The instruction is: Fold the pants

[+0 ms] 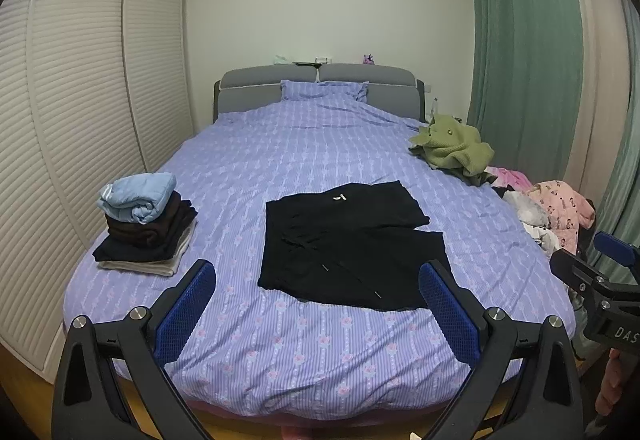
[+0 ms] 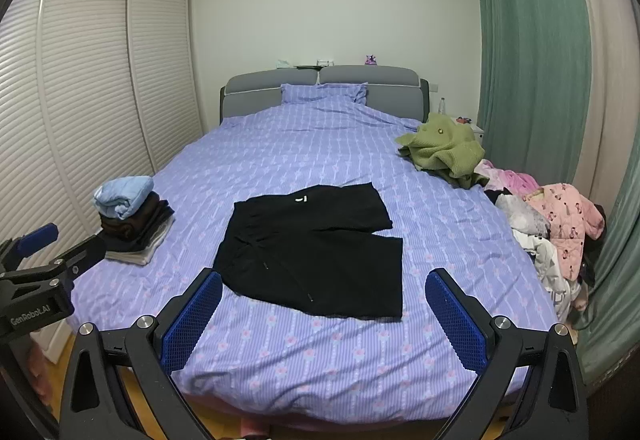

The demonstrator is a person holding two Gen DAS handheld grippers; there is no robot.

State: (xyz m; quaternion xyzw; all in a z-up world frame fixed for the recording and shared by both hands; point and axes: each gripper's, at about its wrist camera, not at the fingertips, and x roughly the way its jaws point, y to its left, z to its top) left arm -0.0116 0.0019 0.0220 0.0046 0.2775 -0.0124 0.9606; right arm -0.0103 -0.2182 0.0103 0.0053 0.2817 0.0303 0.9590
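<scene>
black cotton drawstring pants [image 1: 348, 244] lie flat on the lilac striped bedspread [image 1: 320, 352]. left gripper [image 1: 318, 316] and right gripper [image 2: 324, 320] hover released, empty. best pinch both leg hems evenly before folding.

The left gripper [image 1: 316, 304] tilted downward, its blue-padded jaws spread wide with nothing between them. Beside it, the right gripper [image 2: 324, 314] matched that pose, equally wide and empty.

Black pants [image 1: 344, 244] lay flat on the bed [image 1: 320, 352]. The left gripper [image 1: 318, 316] hung wide open over the near edge. A folded stack [image 1: 146, 224] sat left.
</scene>
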